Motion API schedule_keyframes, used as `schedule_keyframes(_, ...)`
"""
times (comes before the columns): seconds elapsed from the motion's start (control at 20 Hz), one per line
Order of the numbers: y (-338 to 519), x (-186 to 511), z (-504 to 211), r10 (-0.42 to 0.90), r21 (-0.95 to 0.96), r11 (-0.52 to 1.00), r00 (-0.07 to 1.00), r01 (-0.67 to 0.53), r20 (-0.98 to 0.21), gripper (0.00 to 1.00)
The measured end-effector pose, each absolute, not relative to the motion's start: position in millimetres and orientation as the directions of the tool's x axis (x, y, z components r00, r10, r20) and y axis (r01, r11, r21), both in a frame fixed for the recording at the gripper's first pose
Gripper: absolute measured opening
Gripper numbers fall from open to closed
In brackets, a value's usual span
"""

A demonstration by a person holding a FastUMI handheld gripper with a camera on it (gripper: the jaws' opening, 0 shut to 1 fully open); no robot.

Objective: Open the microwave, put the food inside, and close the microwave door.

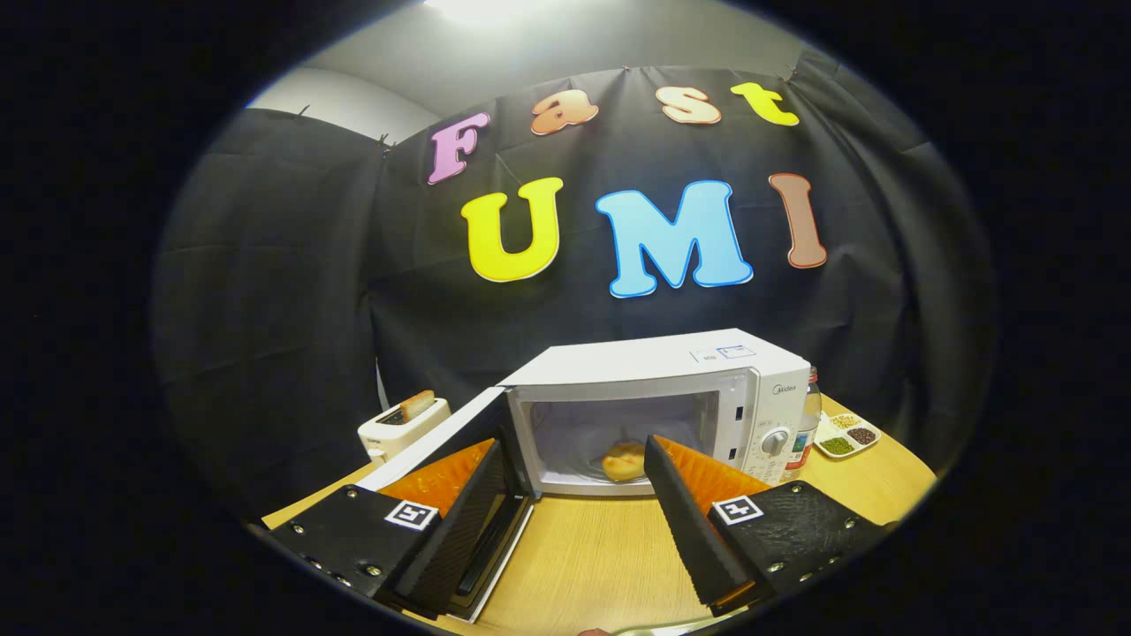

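Note:
A white microwave [671, 371] stands on the wooden table ahead of my fingers. Its door [442, 437] is swung wide open toward me on the left, running alongside my left finger. A golden bun-like piece of food [624, 461] lies inside the cavity on the turntable. My gripper [576, 468] is open, its fingers spread wide with nothing between them, and it hovers over the table a short way in front of the microwave's opening. The right fingertip overlaps the lower right of the cavity in view.
A white toaster [402, 426] with a slice of bread in it stands left of the microwave, behind the door. Right of the microwave are a bottle [806, 422] and a small divided dish [846, 435] of beans. Bare wooden table [601, 556] lies between my fingers.

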State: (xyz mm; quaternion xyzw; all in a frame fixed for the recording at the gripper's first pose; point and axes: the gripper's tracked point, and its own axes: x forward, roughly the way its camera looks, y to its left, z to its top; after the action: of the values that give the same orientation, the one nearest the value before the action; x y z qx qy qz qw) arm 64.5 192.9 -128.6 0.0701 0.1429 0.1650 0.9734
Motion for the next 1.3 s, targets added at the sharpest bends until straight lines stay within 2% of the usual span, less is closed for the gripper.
schedule_keyframes(0.8, 334, -78, -86, 0.602, 0.234, 0.794, 0.779, -0.56, -0.177, 0.97)
schedule_keyframes(1.2, 398, -109, -121, 0.709, 0.264, 0.705, 0.663, -0.658, -0.24, 0.97)
schedule_keyframes(1.3, 407, -109, -139, 0.718, 0.28, 0.696, 0.642, -0.662, -0.267, 0.92)
